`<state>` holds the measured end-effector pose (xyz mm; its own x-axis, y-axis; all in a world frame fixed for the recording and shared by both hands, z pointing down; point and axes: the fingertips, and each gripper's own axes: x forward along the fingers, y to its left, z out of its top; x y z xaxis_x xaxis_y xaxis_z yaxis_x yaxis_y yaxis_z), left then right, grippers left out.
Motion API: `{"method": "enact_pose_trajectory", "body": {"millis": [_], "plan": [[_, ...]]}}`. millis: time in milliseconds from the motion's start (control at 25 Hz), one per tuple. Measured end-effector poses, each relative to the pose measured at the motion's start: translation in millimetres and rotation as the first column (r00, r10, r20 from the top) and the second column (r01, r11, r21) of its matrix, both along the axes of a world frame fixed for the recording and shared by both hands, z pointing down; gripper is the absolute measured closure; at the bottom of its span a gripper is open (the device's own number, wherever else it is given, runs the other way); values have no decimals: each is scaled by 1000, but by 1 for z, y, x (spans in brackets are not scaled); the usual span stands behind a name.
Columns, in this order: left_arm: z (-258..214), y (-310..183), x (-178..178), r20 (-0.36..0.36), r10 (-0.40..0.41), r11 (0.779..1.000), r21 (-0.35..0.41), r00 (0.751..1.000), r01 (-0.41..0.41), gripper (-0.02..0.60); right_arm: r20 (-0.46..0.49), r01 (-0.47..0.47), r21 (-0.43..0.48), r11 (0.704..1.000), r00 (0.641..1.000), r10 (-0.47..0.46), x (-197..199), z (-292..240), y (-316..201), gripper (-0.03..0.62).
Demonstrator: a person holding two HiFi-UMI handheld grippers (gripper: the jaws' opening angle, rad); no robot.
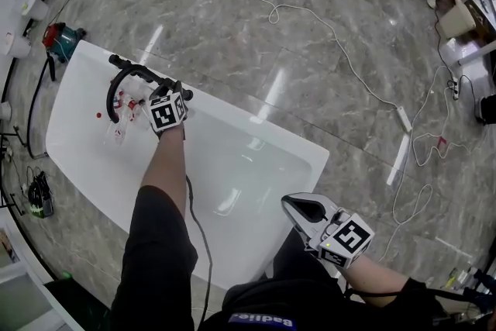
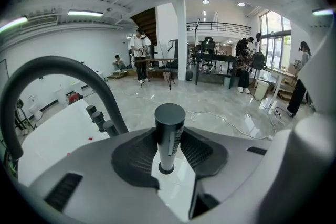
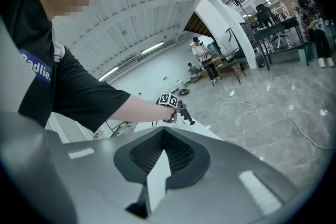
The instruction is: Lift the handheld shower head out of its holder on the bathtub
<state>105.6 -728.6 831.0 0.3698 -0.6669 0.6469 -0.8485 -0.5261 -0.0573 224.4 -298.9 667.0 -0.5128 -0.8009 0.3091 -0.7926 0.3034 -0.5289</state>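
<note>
On marble floor (image 1: 310, 27), white tub (image 1: 256, 159). At its tap end, shower head (image 2: 169, 126) pinched in left gripper (image 1: 152, 98). Likely light, rigid, slick: grip mid-handle, lift straight. Right gripper (image 1: 290, 203) closed, empty.

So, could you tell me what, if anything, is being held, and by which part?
The left tool grips the shower head around its dark shaft.

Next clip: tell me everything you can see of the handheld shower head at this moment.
The handheld shower head shows only as a dark, matte cylinder with a flat round top. It stands upright, with a dark collar round its foot, above the white bathtub, so it has not been lifted yet. The ribbed pads of the left gripper sit against both of its sides. A black arched spout rises to its left, apart from it.
</note>
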Motion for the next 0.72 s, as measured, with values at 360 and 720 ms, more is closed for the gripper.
{"method": "enact_pose_trajectory", "body": {"millis": [360,720], "plan": [[-54,40,-18,-42,49,996,76,998,-46,445,-7,35,53,998,999,-35,-34,-32,14,594],[-126,94,-58,-115,101,983,163,988,-82,445,-36,71,100,992,997,-68,-78,-75,32,594]]}}
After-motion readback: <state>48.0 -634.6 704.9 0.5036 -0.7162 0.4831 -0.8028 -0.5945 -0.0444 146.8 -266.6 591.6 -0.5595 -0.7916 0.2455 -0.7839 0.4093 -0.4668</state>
